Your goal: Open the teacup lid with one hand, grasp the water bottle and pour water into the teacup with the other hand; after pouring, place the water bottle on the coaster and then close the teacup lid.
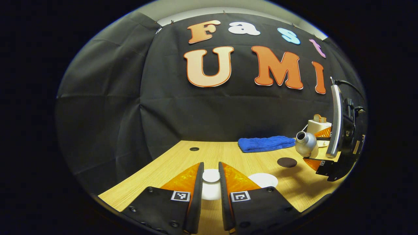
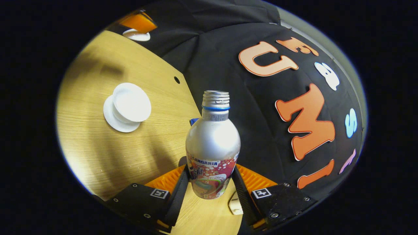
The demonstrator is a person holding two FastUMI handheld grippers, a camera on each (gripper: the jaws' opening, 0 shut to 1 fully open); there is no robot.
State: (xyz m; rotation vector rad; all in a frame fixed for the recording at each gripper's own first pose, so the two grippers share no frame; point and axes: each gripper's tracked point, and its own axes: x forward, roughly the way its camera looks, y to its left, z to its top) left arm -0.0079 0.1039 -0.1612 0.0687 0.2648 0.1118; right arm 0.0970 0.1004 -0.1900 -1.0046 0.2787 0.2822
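Silver water bottle [image 2: 213,143], uncapped and tilted, clamped between both fingers of the right tool [image 2: 209,182]; left tool [image 1: 211,178] clamped on the white teacup lid [image 1: 211,175] above the bench [image 1: 183,156].

Coaster [image 1: 286,162] on table [image 1: 156,173] right of teacup [image 1: 263,180]; towel [image 1: 266,143] behind coaster; bottle [image 1: 306,144] above table

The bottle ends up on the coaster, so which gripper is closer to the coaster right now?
Right. The right gripper, holding the water bottle, hangs just beside the dark coaster. The left gripper, holding the teacup lid, sits farther off across the table.
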